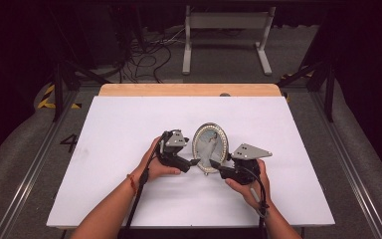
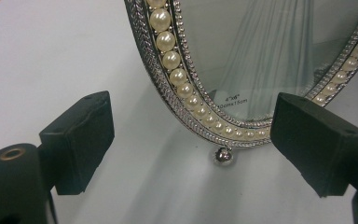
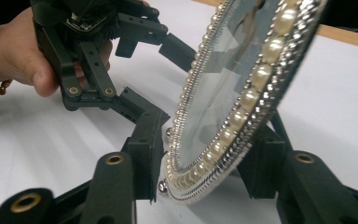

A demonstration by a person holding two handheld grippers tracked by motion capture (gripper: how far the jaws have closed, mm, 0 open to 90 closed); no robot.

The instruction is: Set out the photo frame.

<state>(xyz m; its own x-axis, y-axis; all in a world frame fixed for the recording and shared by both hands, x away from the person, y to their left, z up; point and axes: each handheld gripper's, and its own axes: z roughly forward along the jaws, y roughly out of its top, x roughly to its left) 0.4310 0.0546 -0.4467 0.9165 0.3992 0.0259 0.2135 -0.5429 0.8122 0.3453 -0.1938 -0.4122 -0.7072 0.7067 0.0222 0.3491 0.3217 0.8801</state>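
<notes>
Frame: oval picture frame [image 1: 210, 147] ringed with pearls, standing upright on the white table [image 1: 129, 189], long axis vertical.
Right gripper: right gripper [image 3: 200, 186] straddles the frame's lower rim, one jaw in front, one behind; whether the pads press it, I cannot tell.
Left gripper: left gripper [image 2: 191, 149] is spread wide, touching nothing, with the frame's bottom edge and small ball foot [image 2: 224, 156] just ahead between its jaws.
Nearer hand: the right.
Room: bare table around both hands, edges well apart.

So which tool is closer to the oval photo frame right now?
Right. The right tool has the photo frame rim between its jaws at the frame's lower edge. The left tool is open, facing the frame's lower left, jaws apart from it.
</notes>
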